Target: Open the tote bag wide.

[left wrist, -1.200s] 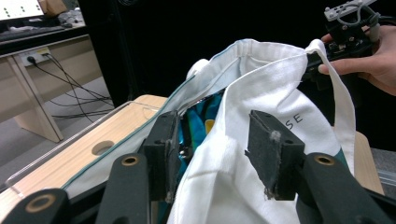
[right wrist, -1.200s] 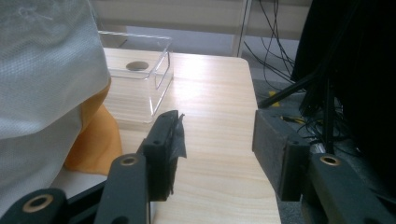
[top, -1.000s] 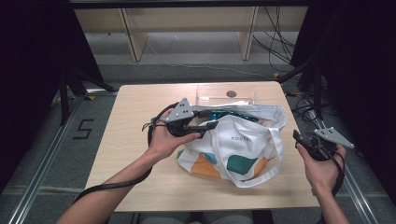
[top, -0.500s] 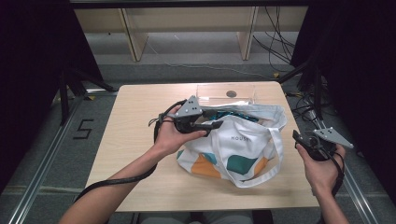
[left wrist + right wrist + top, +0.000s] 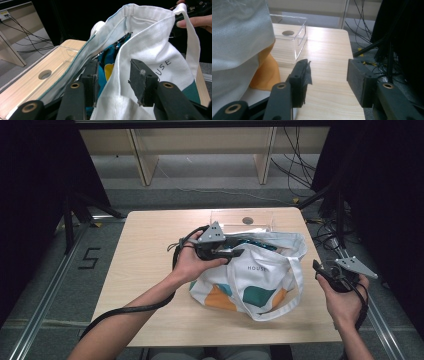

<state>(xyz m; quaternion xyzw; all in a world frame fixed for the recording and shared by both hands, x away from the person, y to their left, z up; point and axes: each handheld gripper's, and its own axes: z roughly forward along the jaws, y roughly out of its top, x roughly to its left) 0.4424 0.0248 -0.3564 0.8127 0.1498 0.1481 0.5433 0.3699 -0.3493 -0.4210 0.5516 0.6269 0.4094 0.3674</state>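
Note:
A white tote bag (image 5: 260,275) with orange and teal patches lies on the wooden table (image 5: 145,250), its mouth facing the far side. Teal things (image 5: 255,244) show inside it. My left gripper (image 5: 237,251) reaches over the bag's left rim. In the left gripper view the gripper (image 5: 116,80) straddles the white front panel (image 5: 155,45), one jaw inside the bag and one outside. Its jaws have just been closing on that fabric, with a gap still showing. My right gripper (image 5: 317,267) is held at the table's right edge, beside the bag's strap (image 5: 300,280), open and empty (image 5: 327,75).
A clear plastic box (image 5: 242,220) stands at the table's far edge behind the bag, also in the right gripper view (image 5: 292,32). Cables (image 5: 325,227) and dark stands crowd the floor past the right edge. Wooden shelving (image 5: 200,150) stands at the back.
My left gripper has shifted right along the bag's rim, toward the middle of the opening. The right hand has kept still.

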